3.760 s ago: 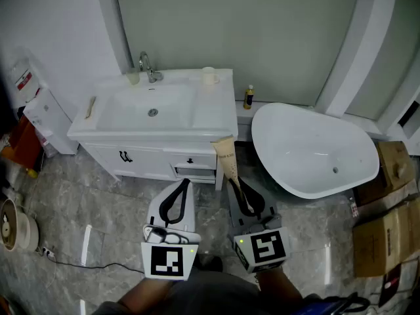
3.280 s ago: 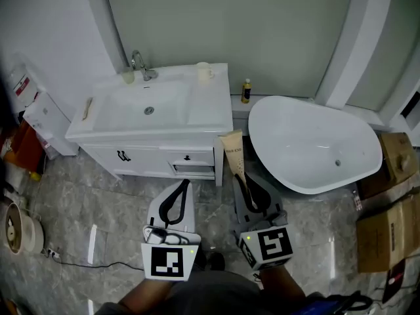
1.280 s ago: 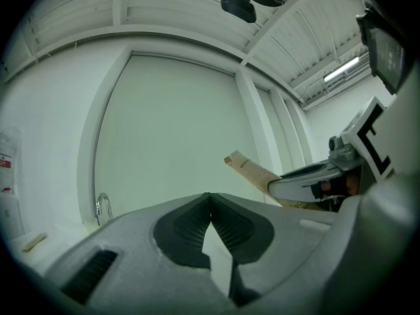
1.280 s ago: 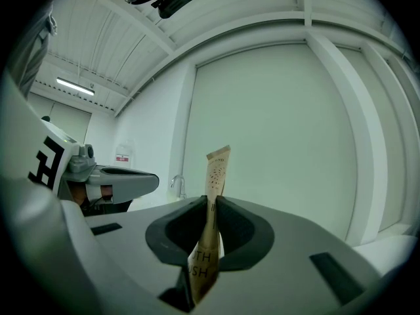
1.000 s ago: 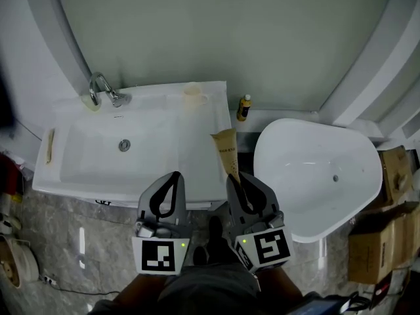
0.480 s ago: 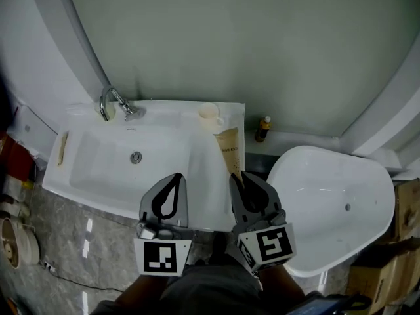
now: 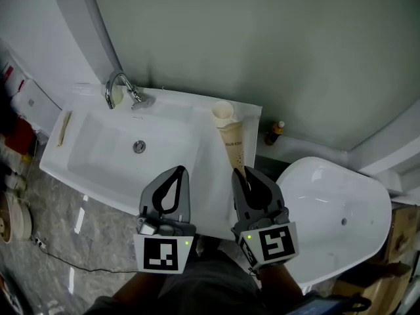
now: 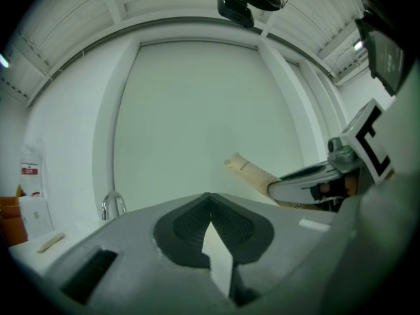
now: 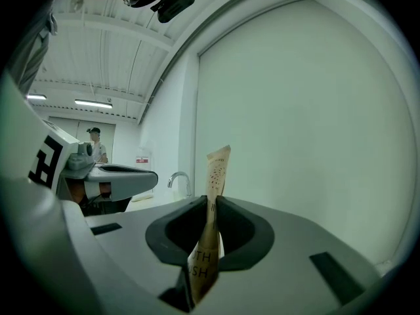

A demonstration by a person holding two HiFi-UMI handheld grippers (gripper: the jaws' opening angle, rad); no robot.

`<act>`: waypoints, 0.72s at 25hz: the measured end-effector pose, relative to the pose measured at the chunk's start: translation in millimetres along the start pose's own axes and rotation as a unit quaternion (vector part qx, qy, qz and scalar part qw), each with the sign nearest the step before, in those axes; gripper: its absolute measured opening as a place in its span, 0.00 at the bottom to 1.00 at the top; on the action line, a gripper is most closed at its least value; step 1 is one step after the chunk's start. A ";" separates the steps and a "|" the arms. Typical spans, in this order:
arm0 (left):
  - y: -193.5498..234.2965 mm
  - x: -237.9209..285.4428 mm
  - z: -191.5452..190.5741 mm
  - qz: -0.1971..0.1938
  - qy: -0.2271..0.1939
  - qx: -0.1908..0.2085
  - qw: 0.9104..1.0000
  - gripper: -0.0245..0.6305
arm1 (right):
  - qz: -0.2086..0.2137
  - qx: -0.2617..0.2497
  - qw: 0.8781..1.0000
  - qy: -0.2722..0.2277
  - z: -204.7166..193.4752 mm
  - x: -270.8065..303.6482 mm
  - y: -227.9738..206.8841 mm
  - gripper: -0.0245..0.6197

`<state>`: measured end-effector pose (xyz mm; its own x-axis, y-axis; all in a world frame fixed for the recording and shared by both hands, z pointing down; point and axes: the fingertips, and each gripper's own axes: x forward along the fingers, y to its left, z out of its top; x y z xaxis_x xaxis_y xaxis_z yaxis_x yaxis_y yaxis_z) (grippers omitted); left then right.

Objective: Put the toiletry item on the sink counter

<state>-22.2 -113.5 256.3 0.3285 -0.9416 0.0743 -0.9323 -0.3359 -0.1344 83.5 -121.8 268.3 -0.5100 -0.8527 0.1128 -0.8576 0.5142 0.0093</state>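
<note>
Right gripper (image 7: 240,174) clamped on the beige tube (image 7: 231,143). Tube sits over the right side of the sink counter (image 7: 209,151), far end by the cup (image 7: 222,112). Left gripper (image 7: 178,171) jaws together, empty.

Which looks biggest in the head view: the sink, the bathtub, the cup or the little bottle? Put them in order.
1. sink
2. bathtub, partly behind the right tool holding the tube
3. cup
4. little bottle, nearly cup-sized, so this pair is unsure
</note>
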 end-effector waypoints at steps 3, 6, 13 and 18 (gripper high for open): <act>9.6 13.3 -5.4 -0.007 0.005 0.000 1.000 0.05 | -0.004 0.000 1.000 0.011 -6.4 15.7 -3.3 0.11; 17.9 25.1 -9.6 -0.012 0.006 -0.006 1.000 0.05 | -0.006 -0.005 1.000 0.021 -12.7 29.0 -4.9 0.11; 35.7 53.5 -27.4 -0.024 0.021 -0.024 0.999 0.05 | -0.018 -0.001 0.998 0.054 -32.1 54.8 -11.4 0.11; 44.4 71.5 -40.8 -0.034 0.030 -0.032 0.998 0.05 | -0.021 0.007 0.997 0.075 -49.1 72.0 -13.8 0.11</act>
<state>-46.3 -194.6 296.0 0.3831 -0.9131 0.1400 -0.9166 -0.3945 -0.0647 61.9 -185.8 325.1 -0.4593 -0.8493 0.2603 -0.8793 0.4763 0.0028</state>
